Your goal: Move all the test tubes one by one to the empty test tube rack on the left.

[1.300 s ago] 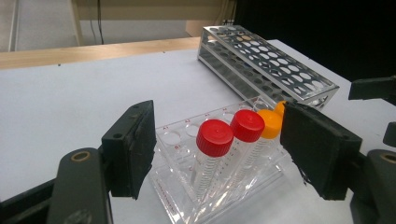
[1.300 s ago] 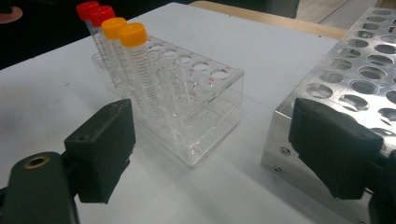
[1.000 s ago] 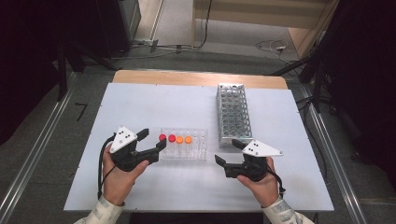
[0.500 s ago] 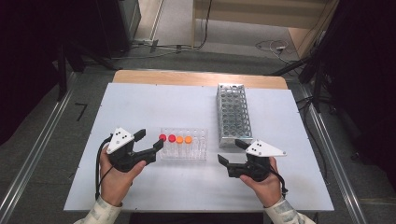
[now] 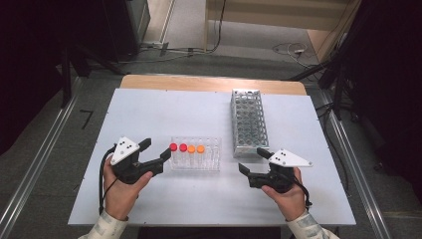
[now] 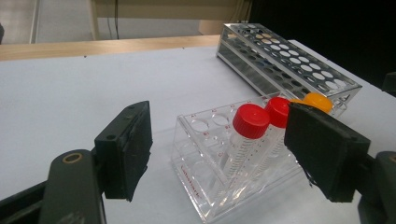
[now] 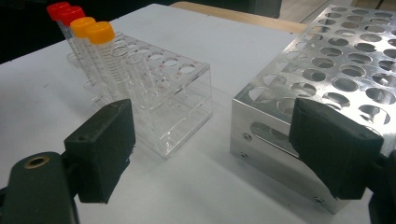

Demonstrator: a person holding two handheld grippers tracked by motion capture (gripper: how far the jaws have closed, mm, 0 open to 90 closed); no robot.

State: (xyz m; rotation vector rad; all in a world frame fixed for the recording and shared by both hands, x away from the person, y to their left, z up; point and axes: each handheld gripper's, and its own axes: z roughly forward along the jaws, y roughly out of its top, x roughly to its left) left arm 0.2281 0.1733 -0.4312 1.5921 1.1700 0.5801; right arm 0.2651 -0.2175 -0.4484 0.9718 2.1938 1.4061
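Lower left of the high view: left hand (image 5: pixel 119 191) wrapped around the left gripper (image 5: pixel 155 153), jaws spread apart and empty, tips just beside the left end of the clear rack (image 5: pixel 196 164). Lower right of the same view: right hand (image 5: pixel 288 196) around the right gripper (image 5: pixel 253 160), jaws likewise parted with nothing between them, tips near the front end of the metal rack (image 5: pixel 248 122), not touching it as far as can be told

In the left gripper view, bottom corners: two black pads (image 6: pixel 128 149) wide apart, the clear rack (image 6: pixel 219 163) between them, slightly right of centre; standing in it a red-capped tube (image 6: pixel 250 122), a second red-capped tube (image 6: pixel 279 112) behind it, then orange caps (image 6: pixel 317 101) partly hidden by the right-hand jaw. Upper right: the metal rack (image 6: pixel 289 58), holes empty

In the right gripper view, bottom corners again: pads (image 7: pixel 105 149) open; left of centre the clear rack (image 7: pixel 163 100), at the upper left two orange-capped tubes (image 7: pixel 93 35) with the red ones (image 7: pixel 63 11) beyond; on the right the metal rack (image 7: pixel 327 70), its near corner just behind the right-hand jaw

Centre of the high view: four tubes in one row along the clear rack's far edge, red, red, orange, orange from left to right, remaining wells empty. All on a pale table (image 5: pixel 164 112). At the far edge, upper middle: a wooden strip (image 5: pixel 209 83); beyond it, top of frame, grey floor with cables (image 5: pixel 288 49)
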